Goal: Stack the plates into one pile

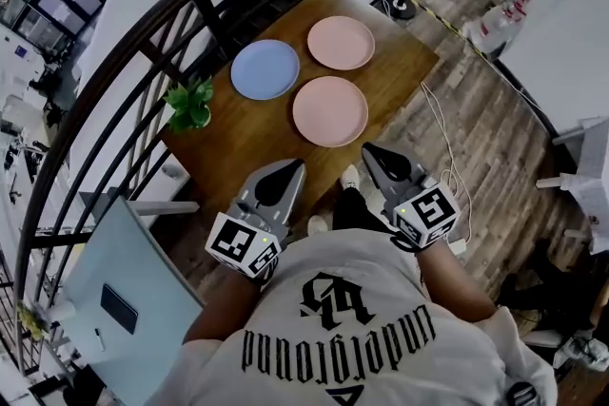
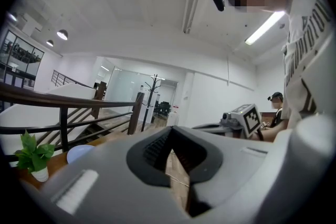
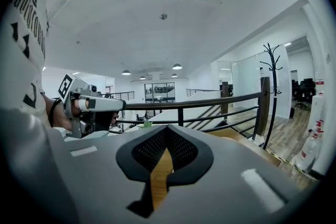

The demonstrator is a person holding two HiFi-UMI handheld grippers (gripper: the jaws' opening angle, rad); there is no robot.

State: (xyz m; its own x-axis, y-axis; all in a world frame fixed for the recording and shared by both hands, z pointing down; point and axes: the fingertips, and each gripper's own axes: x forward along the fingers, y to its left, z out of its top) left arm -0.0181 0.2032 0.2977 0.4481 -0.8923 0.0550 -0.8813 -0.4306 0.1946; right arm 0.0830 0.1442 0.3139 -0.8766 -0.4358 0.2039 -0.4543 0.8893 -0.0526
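Three plates lie apart on the wooden table [image 1: 228,143] ahead of us: the near pink plate [image 1: 329,110] just beyond both tips, the blue plate [image 1: 265,69] farther past the left gripper [image 1: 289,166], the far pink plate [image 1: 341,43] beyond. Left gripper and right gripper [image 1: 369,151] are both pressed together, pinching nothing.

Three plates lie apart on the surface [image 1: 247,143]: left plate [image 1: 265,69], far plate [image 1: 341,43] to its right, near plate [image 1: 329,110] closest in. Plant [image 1: 189,105] at the left edge. Left claw [image 1: 289,166] and right claw [image 1: 370,151] side by side at the near side.
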